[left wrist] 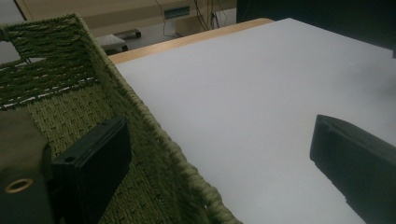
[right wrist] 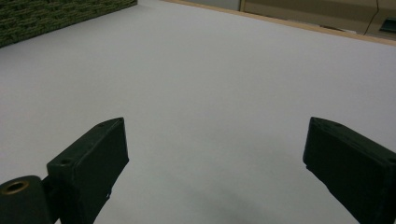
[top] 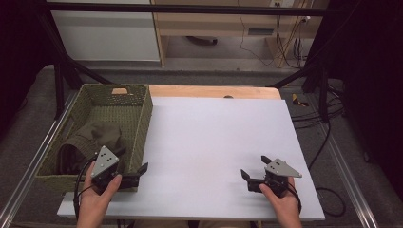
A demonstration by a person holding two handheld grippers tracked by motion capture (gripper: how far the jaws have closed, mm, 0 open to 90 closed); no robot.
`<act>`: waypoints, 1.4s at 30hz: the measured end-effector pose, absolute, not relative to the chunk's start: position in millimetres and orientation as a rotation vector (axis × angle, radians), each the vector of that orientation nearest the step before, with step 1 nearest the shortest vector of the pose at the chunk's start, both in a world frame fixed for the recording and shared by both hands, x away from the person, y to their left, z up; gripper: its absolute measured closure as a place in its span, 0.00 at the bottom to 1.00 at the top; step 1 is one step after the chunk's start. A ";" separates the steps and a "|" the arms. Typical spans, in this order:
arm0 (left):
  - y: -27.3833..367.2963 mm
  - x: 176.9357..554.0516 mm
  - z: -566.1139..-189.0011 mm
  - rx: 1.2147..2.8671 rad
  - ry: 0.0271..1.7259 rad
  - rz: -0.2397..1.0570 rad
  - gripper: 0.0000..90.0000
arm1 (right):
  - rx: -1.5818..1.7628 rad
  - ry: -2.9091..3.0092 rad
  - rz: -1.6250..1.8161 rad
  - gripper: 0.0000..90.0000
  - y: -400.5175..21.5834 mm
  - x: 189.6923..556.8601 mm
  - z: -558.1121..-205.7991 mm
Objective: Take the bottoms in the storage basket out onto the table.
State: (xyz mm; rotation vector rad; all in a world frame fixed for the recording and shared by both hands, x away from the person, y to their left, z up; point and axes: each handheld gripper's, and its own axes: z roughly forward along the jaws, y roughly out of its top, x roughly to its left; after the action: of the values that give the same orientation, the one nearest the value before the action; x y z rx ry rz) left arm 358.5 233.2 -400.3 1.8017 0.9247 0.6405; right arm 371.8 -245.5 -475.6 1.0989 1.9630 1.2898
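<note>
The left gripper (top: 132, 164) is held over the near left corner of the desk (top: 214, 142), its jaws spread wide with nothing between them. In the left gripper view they straddle the right-hand wall of the woven green basket (left wrist: 70, 107): one jaw hangs over the basket's inside and the other over the bare white surface, and neither touches the weave. The left hand (top: 97, 199) comes in from the desk's near edge.

The basket (top: 141, 118) stands along the left edge of the desk, reaching from the near left corner towards the far one. Inside it lies a crumpled olive-green cloth (top: 92, 137), bunched towards the near end; it may be a garment, but the dim view does not settle that. It lies just beyond the left gripper, apart from it.

The right gripper (top: 253, 167) sits low near the near right corner, held by the right hand (top: 280, 202), jaws likewise wide apart and empty over the plain white desk (right wrist: 210, 70). The two grippers are well apart.
</note>
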 end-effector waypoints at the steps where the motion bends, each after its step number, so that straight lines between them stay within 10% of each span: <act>1: 233.1 358.6 -400.2 1.804 0.928 0.636 0.06 | 1.105 1.958 1.285 0.08 -246.0 371.7 -475.4; 42: 282.2 429.2 -319.7 2.082 1.117 0.723 0.08 | 1.158 2.045 1.177 0.11 -238.6 367.0 -473.3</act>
State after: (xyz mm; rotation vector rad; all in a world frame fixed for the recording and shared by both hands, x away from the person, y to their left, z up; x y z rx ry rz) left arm 429.2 282.2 -319.7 2.0823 1.1168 0.7227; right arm 367.0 -238.6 -473.3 1.1578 2.0451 1.1769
